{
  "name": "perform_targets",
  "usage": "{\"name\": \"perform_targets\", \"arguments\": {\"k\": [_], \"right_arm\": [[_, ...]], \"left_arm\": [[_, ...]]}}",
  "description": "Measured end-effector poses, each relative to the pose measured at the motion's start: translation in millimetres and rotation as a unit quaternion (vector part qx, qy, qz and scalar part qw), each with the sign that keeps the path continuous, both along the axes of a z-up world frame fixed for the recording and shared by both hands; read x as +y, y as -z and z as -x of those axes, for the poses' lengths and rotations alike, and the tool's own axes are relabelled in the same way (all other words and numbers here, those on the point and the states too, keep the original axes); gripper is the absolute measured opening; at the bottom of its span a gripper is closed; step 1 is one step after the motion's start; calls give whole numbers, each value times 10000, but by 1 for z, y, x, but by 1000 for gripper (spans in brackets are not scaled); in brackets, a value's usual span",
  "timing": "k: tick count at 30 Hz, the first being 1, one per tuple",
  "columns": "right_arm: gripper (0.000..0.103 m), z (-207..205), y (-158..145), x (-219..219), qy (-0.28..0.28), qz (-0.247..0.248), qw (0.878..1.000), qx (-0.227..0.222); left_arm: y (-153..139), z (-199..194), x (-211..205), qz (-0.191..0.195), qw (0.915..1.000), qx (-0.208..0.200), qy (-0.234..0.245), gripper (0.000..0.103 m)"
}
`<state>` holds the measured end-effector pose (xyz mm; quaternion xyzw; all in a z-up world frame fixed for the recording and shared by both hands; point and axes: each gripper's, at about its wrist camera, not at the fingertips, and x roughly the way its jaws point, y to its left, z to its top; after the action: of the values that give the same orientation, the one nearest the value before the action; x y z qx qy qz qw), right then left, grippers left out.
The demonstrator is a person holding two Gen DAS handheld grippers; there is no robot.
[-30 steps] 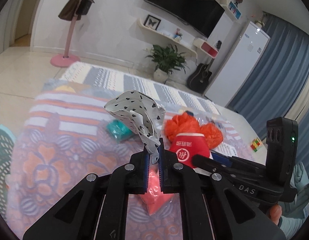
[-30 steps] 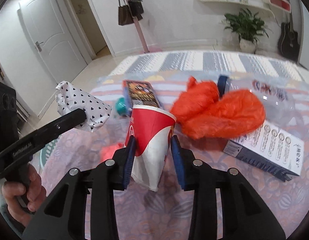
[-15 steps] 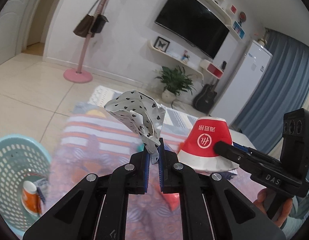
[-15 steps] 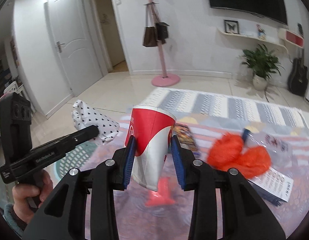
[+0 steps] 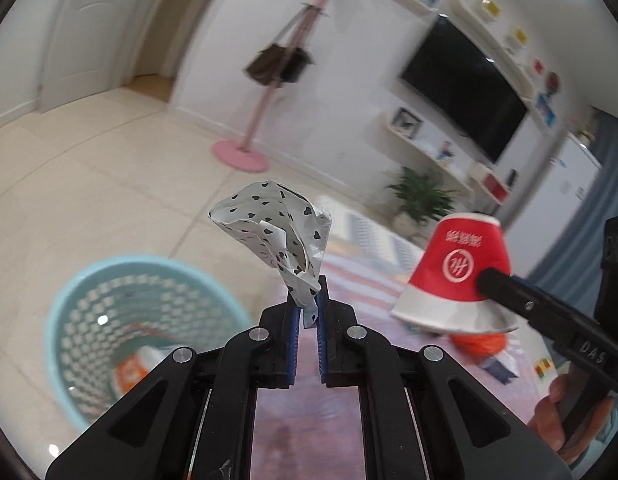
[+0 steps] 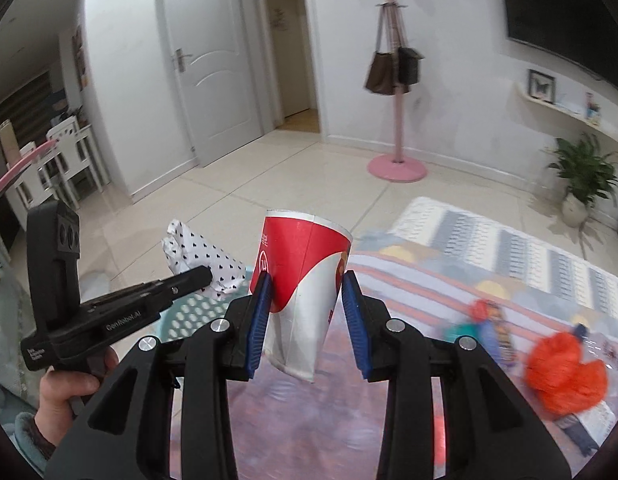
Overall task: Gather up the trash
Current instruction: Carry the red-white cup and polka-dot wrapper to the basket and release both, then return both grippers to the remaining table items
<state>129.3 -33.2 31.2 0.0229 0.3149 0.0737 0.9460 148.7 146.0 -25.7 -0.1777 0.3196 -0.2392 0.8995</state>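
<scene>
- Contents of teal basket [image 5: 149, 320] blurred; orange-white item inside unclear.
- Orange bag [image 5: 479, 342] mostly hidden behind red cup [image 5: 457, 272].
- Table litter in right view smeared by motion.

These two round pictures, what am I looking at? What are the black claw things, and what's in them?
Each picture comes from a fisheye camera mounted on a handheld two-finger gripper; a person carries one in each hand. In the left-hand view, the left gripper pinches a crumpled heart-print paper, with a light blue basket on the floor below, something orange already inside. In the right-hand view, the right gripper squeezes a dented red and white paper cup. Each camera also catches the other gripper. An orange plastic bag lies on the patterned cloth.
</scene>
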Motion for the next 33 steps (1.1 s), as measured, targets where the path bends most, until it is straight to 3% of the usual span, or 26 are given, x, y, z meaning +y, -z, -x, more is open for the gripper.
{"name": "perform_targets", "arguments": {"k": [8,15,21,25,33], "right_arm": [[33,-51,40,78,-456,284,9966,620],[34,-82,91,97,-444,346,9898,1311],[35,-93,110,97,-489,304,9844,1665],[45,-93,108,96,-535,212,9835,1716],[47,-81,99,80,-558,158,9854,1601]], "left_arm": [[40,-14,63,-107,9970,656,-402,6],[71,-24,75,-358,9913,1168,-483,6],[77,-27,72,-546,9883,1329,-505,6],[74,-25,76,-530,9868,1350,-724,34],[56,-19,73,-311,9895,1179,-779,57]]}}
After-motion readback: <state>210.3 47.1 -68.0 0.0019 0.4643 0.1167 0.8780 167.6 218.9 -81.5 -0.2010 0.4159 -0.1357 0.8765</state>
